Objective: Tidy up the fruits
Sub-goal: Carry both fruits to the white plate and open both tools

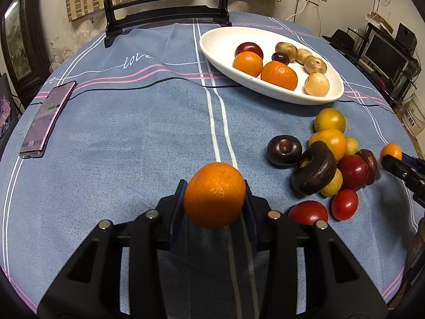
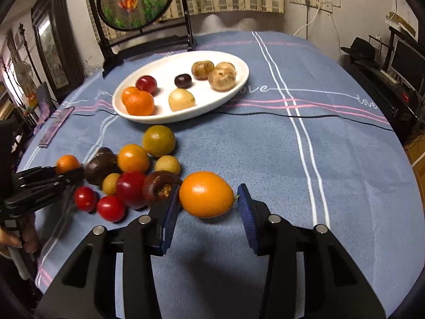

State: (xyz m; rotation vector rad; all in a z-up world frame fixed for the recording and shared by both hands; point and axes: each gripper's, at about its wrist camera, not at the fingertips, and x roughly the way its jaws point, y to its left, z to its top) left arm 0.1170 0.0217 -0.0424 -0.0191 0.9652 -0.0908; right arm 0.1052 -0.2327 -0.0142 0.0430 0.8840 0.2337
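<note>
My left gripper point(image 1: 214, 195) is shut on an orange point(image 1: 214, 195) and holds it above the blue tablecloth; it also shows in the right wrist view point(image 2: 67, 163). My right gripper point(image 2: 207, 199) is open around a yellow-orange fruit point(image 2: 205, 194) that lies on the cloth, with a small gap at the right pad point(image 2: 245, 207). A white oval plate point(image 1: 217, 45) at the back holds oranges, plums and brown fruits. A pile of loose fruit point(image 1: 329, 156) lies between the grippers, with dark plums, oranges and red tomatoes.
A phone point(image 1: 47, 118) lies at the table's left edge. A black cable point(image 1: 159, 81) crosses the cloth in front of the plate. A dark wooden stand point(image 1: 164, 8) with a round screen stands at the back. Shelves and monitors point(image 1: 385, 53) are off to the right.
</note>
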